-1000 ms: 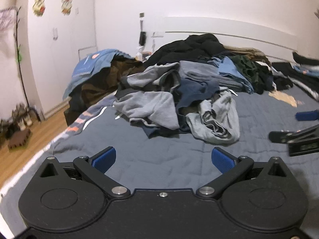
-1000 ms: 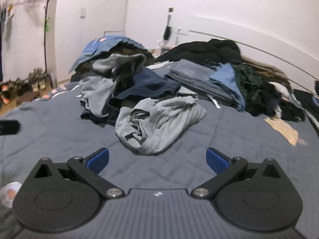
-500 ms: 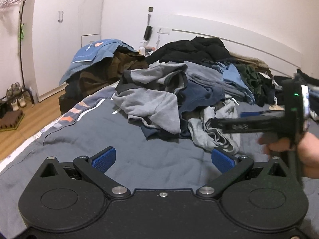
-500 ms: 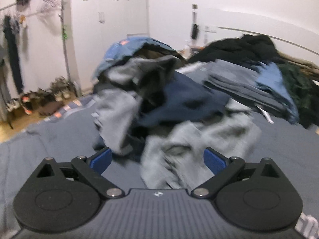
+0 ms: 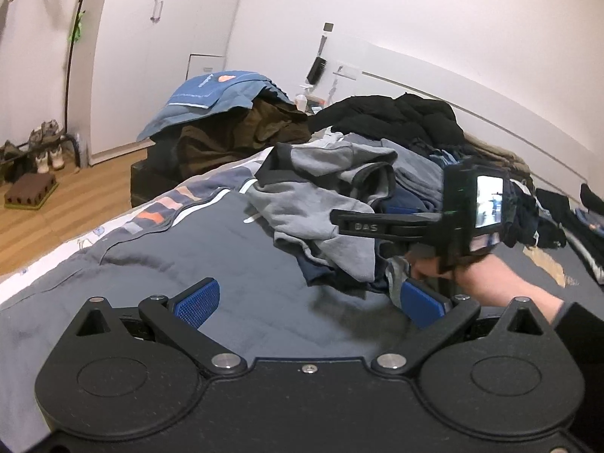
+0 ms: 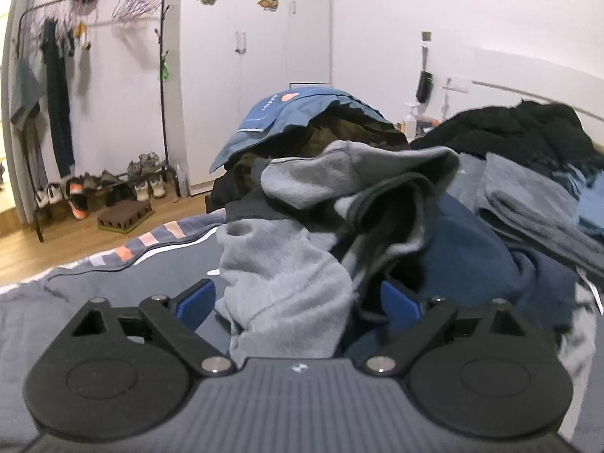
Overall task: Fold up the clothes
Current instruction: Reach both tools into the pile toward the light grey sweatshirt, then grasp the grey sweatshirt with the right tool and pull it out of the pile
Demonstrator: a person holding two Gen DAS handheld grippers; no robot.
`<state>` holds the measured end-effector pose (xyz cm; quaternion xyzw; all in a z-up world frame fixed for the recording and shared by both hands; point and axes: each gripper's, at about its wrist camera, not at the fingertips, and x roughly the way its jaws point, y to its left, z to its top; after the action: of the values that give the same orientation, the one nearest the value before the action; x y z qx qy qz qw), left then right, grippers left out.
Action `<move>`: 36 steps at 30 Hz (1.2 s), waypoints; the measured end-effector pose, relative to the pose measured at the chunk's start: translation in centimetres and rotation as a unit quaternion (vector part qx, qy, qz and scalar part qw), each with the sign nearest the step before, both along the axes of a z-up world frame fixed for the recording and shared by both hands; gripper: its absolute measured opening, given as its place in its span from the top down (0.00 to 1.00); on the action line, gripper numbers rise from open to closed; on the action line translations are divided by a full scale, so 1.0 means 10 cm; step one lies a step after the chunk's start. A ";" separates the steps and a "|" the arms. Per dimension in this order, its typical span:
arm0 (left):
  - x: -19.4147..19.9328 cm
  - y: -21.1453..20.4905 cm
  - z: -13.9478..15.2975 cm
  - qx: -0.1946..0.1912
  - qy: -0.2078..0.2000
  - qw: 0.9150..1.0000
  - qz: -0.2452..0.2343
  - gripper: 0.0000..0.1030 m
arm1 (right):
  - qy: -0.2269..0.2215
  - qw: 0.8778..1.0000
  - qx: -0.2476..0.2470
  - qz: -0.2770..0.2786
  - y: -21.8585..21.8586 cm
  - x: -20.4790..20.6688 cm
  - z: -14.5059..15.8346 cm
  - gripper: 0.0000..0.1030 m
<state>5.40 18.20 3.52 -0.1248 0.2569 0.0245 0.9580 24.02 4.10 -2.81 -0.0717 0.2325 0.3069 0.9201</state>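
Closing around a fleecy grey sweatshirt (image 6: 287, 283) draped off a rumpled clothes heap, the right gripper (image 6: 298, 302) narrows its jaws, while the left gripper (image 5: 307, 300) gapes empty above the quilted bed (image 5: 188, 264).

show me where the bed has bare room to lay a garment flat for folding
Bare grey quilt lies between the left gripper and the clothes pile, out to the striped bed edge. Crowded: the pile, where the right gripper is closing around a light grey garment.
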 end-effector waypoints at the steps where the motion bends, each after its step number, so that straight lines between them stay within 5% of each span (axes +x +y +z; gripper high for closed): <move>1: -0.01 0.01 0.01 -0.001 -0.001 1.000 0.001 0.00 | 0.001 1.000 -0.007 0.002 0.05 0.03 -0.02 0.18; 3: -0.02 0.01 0.01 -0.002 0.000 1.000 0.001 0.00 | 0.010 1.000 -0.021 0.001 0.11 0.09 -0.07 0.32; 6: -0.03 0.03 0.02 -0.002 0.000 1.000 0.003 0.00 | 0.022 0.999 -0.033 -0.005 0.12 0.10 -0.13 0.85; 7: -0.03 0.03 0.02 -0.002 0.001 1.000 0.003 0.00 | 0.024 0.999 -0.036 -0.007 0.12 0.09 -0.14 0.89; 16: -0.05 0.12 0.05 0.004 -0.005 1.000 0.011 0.00 | -0.007 0.999 0.044 0.010 -0.29 -0.49 0.34 0.94; 25: -0.10 0.09 0.10 0.005 -0.013 1.000 0.004 0.00 | -0.022 0.995 0.099 -0.002 -1.22 -1.54 1.06 0.95; 36: -0.20 -0.20 0.20 0.008 -0.034 0.998 -0.051 0.00 | 0.014 0.992 0.099 -0.074 -2.34 -2.99 1.53 0.95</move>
<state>3.36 16.17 5.56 -0.1045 0.2303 -0.0268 0.9671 -5.84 -19.27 12.45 0.0414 0.2185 0.2605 0.9395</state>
